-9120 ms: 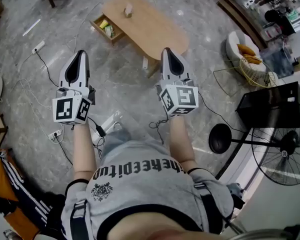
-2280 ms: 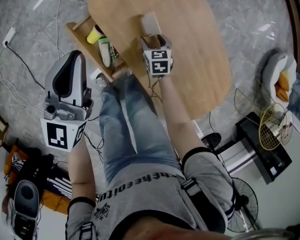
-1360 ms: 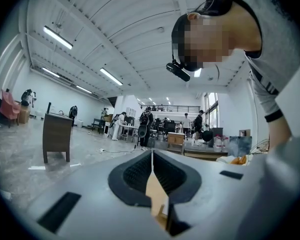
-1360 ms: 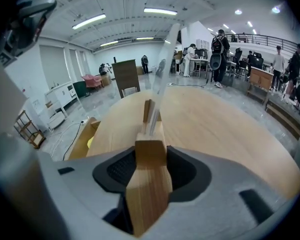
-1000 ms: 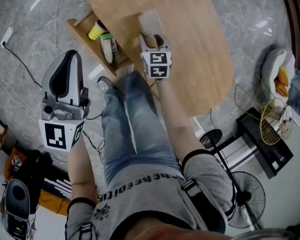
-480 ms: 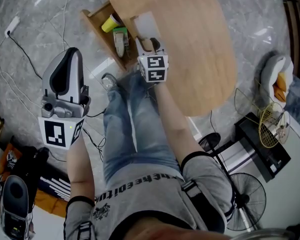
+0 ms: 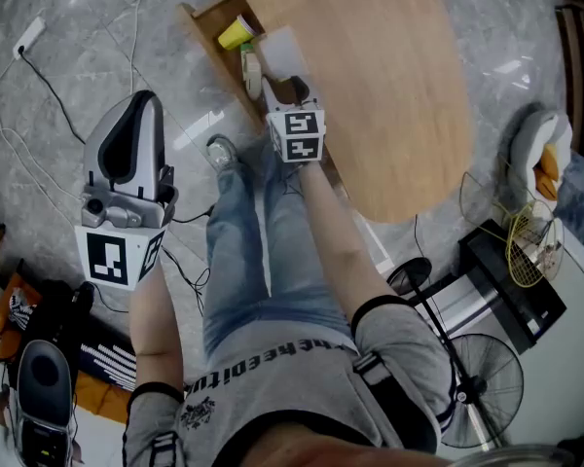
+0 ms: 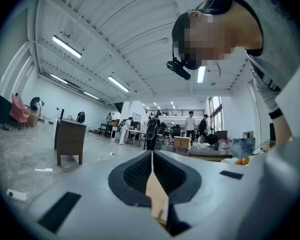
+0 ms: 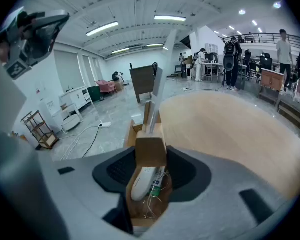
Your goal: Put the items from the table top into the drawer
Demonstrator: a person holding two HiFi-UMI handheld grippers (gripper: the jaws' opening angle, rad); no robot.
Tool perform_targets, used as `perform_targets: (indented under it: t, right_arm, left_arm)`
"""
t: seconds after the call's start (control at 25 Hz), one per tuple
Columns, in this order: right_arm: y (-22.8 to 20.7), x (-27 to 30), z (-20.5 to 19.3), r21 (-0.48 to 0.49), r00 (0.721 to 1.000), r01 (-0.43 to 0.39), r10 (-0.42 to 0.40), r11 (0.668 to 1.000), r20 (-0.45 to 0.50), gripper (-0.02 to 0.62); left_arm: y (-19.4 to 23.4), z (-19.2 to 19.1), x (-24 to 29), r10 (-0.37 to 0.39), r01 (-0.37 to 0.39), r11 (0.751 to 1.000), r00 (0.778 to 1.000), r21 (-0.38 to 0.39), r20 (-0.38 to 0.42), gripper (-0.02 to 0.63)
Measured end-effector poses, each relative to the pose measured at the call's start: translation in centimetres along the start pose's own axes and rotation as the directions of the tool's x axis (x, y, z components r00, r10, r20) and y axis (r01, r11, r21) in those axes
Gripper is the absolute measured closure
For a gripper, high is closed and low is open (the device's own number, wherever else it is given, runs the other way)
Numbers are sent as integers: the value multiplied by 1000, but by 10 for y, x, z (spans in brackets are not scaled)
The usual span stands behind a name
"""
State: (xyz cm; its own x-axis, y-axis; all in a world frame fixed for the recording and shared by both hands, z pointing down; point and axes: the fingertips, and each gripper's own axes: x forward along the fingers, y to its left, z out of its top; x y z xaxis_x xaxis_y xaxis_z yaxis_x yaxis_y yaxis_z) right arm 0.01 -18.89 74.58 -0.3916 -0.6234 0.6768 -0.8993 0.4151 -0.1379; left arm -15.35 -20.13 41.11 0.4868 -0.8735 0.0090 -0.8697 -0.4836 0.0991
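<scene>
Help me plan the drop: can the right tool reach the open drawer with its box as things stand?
Probably yes: the right tool, gripping the box, hangs over the open drawer. Nothing blocks the way down, though a white item lies directly below.

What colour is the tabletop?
The tabletop is light tan wood, best seen in the head view.

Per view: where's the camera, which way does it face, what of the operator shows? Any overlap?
Head view: on the person's head, steeply down at table and open drawer; legs, left gripper, right gripper show.
Left gripper view: on left gripper, level across the hall; shut jaws, person's head, shirt.
Right gripper view: on right gripper, angled down at drawer; jaws grip wooden block.
Shared: head and right gripper views show table, drawer, block.
</scene>
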Motion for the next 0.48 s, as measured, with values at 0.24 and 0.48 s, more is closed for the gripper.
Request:
perform_targets:
  t: [0.24, 0.48]
  right_arm:
    - [20, 12, -20, -21, 1000, 1, -1, 1000, -22, 410]
    - [32, 25, -40, -17, 999, 9, -10, 1000, -41, 410]
  left_arm:
    - [9, -16, -19, -10, 10, 1000, 1000, -18, -12, 592]
    - [14, -32, -32, -28, 27, 999, 999, -20, -28, 592]
